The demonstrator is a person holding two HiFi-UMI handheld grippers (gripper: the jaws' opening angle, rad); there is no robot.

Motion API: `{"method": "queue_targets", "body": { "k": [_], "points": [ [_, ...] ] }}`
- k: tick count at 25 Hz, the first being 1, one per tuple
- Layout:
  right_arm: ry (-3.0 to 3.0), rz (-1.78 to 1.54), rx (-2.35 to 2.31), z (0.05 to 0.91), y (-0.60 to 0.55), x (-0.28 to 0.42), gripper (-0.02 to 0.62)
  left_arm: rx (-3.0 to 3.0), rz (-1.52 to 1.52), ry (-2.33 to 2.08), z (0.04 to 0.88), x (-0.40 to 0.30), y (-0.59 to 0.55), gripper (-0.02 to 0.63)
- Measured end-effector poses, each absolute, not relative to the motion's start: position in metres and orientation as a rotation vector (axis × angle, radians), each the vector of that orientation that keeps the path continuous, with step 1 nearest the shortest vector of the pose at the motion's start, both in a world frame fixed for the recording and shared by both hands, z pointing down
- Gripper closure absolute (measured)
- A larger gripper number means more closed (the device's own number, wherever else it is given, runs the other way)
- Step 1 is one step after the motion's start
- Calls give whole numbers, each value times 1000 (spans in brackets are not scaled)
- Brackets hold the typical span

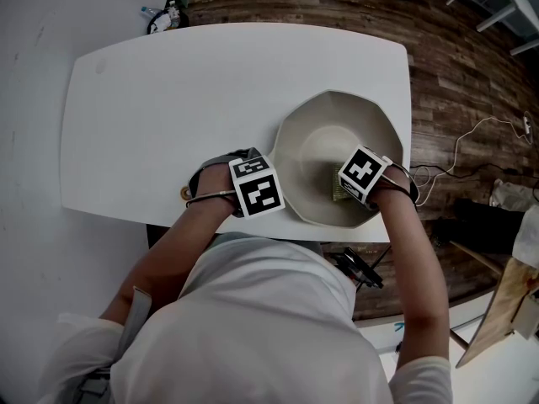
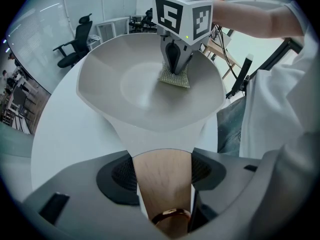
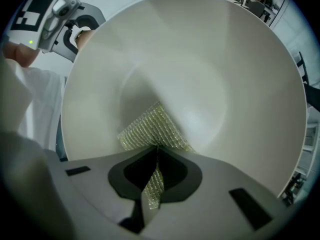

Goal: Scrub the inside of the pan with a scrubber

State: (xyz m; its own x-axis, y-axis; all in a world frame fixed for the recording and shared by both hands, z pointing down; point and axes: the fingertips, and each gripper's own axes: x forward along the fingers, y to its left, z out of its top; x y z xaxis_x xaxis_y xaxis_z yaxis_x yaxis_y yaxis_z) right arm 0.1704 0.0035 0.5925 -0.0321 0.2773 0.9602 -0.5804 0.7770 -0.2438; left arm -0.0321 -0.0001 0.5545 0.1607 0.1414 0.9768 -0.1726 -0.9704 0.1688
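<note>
The white, round-cornered tabletop [image 1: 168, 99] is lying bare and smooth across its left and far parts, giving wide open room on that side. Near the front edge, the left gripper [image 2: 162, 174] is clenching the pan's handle [image 2: 161, 196], a flat, tapering piece of pale wood with a brass ring [image 2: 171, 215] at its end. Its dark, ribbed fingers [image 2: 120, 174] are pressing the wood from both sides.

The handle is running rightward into the pan [image 1: 370, 129], a matte off-white vessel with a faceted, many-sided rim and sloping walls around a round, flat floor. The pan is sitting toward the tabletop's right end, its near rim reaching close to the front edge and its right rim close to the side edge, so little room is remaining there.

Inside it, the scrubber [image 3: 150, 129], a yellowish-green woven mesh pad, is lying pressed against the inner surface where the floor is rising into the wall nearest the person. The right gripper [image 3: 156, 151] is pointing down into the pan, its fingers [image 3: 175, 171] closing tightly on a folded edge of the mesh.

Beyond the right edge, dark wooden floor planks [image 1: 472, 82] are showing.
</note>
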Motion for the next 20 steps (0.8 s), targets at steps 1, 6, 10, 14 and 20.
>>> {"method": "queue_targets", "body": {
  "k": [1,6,10,14,20],
  "points": [
    [-1439,682,273,593,1,173,569,2197,1891,-30,554,-32,0,341],
    [-1428,553,316,596,-17,178,569,2198,1889,-28,554,-31,2,341],
    [-1418,476,379,597,-33,184,569,2196,1891,-24,554,-31,2,342],
    [-1419,409,450,597,-50,189,569,2196,1895,-22,554,-30,2,342],
    [-1443,284,565,595,-75,193,571,2195,1897,-22,554,-29,2,342]
  ]
}}
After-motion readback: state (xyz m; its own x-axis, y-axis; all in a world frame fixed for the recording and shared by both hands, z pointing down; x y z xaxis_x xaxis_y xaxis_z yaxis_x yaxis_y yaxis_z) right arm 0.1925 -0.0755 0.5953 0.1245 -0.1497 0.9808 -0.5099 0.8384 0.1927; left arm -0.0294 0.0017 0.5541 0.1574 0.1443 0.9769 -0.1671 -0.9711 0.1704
